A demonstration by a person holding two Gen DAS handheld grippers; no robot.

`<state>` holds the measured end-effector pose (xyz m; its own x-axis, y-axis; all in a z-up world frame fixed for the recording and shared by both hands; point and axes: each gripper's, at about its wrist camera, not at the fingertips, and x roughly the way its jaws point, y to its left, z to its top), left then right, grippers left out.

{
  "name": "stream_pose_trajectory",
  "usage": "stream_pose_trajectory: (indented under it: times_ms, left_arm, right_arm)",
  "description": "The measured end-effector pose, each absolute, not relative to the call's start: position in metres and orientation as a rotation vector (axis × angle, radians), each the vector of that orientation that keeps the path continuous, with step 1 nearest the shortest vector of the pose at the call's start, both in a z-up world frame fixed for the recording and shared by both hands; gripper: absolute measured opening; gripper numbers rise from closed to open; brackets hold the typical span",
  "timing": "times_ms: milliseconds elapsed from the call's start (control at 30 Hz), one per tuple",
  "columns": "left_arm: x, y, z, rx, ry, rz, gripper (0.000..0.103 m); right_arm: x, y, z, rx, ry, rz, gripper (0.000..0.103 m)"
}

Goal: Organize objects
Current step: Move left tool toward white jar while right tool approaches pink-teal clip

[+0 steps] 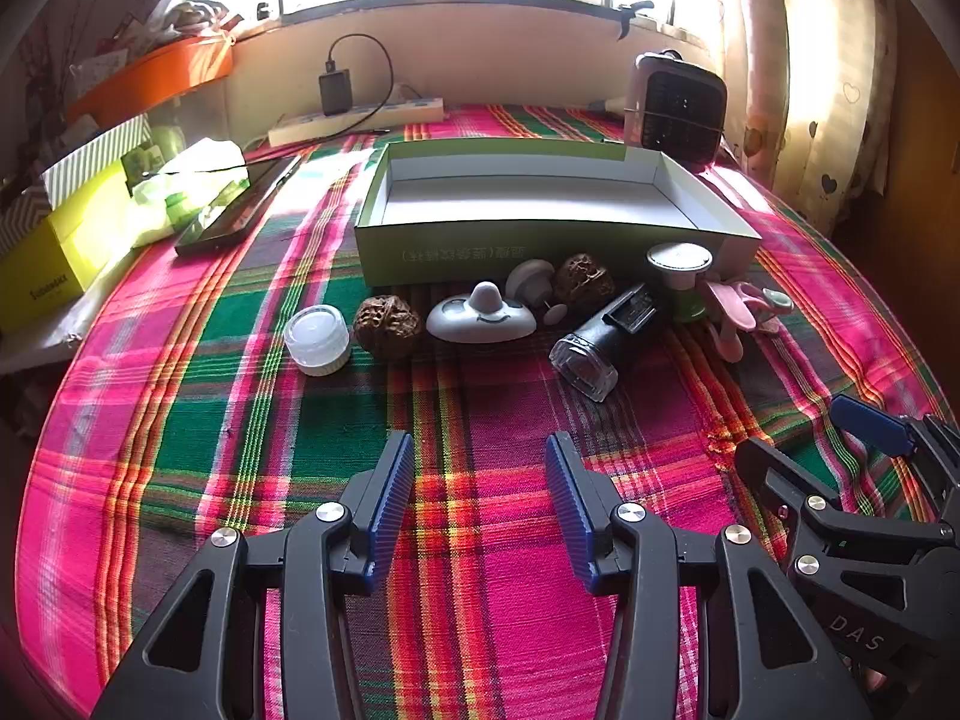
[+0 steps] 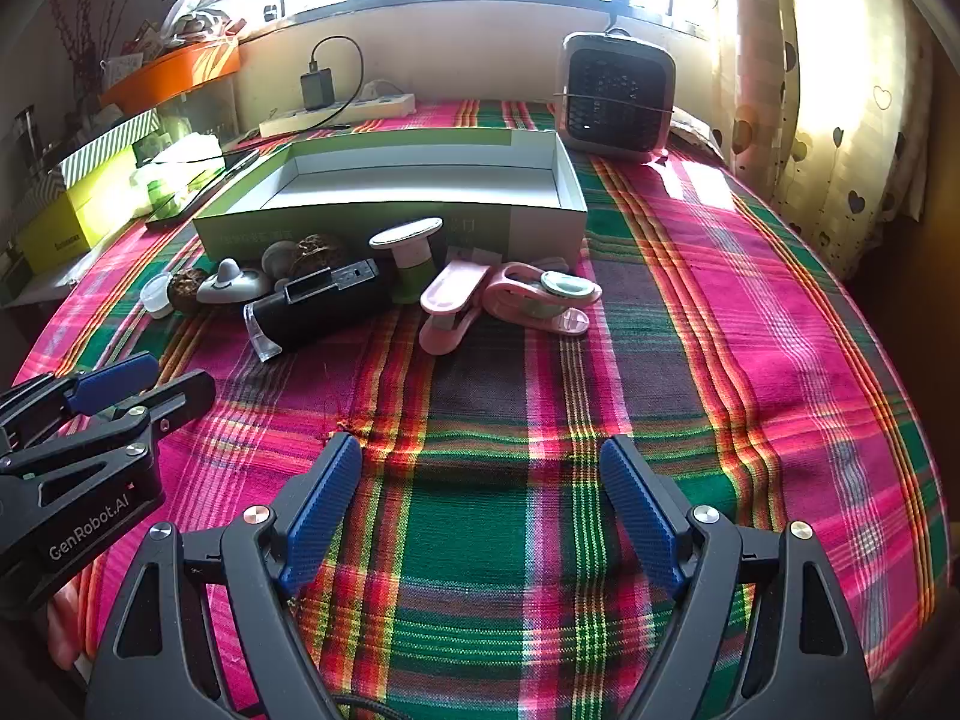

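Pink, green and orange plaid cloth (image 1: 480, 540) covers the tabletop, and a shallow green cardboard box (image 1: 384, 252) with a white inside sits open toward the back, nothing visible in it. A row of small things lies along the box's near wall, outside it. From the left wrist view they run left to right: a clear plastic jar (image 1: 317, 339), a walnut (image 1: 384, 324) touching it, a grey oval gadget with a knob (image 1: 480, 315), a white mushroom-shaped piece (image 1: 531, 282), a second walnut (image 1: 583, 277) against the box wall, a black flashlight (image 1: 606, 336) lying tilted with its clear lens toward the camera, a green-based stamp-like item (image 1: 681, 279) standing upright, and pink clips (image 1: 741, 312) at the far right, possibly two overlapping.

The left hand-held gripper (image 1: 480, 498) hovers over the cloth in front of the row, fingers spread and holding nothing. The right hand-held gripper (image 2: 480, 510) is likewise wide apart and free, just beside the left one, well short of the pink clips.

A small heater (image 2: 615, 96) stands behind the box's right corner, and a power strip (image 1: 354, 120) lies along the wall.
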<state>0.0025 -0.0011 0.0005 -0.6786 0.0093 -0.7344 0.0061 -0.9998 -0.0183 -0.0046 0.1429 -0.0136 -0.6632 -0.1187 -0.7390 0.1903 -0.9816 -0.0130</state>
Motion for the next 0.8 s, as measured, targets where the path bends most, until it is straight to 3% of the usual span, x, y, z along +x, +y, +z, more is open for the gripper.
stream_pose_trajectory:
  times_ms: [800]
  left_arm:
    - [-0.0015,-0.0019,-0.0008,-1.273,-0.004,2.864,0.044]
  right_arm:
    - [-0.0071,0.1455,-0.0131,1.205,0.140,-2.701,0.082]
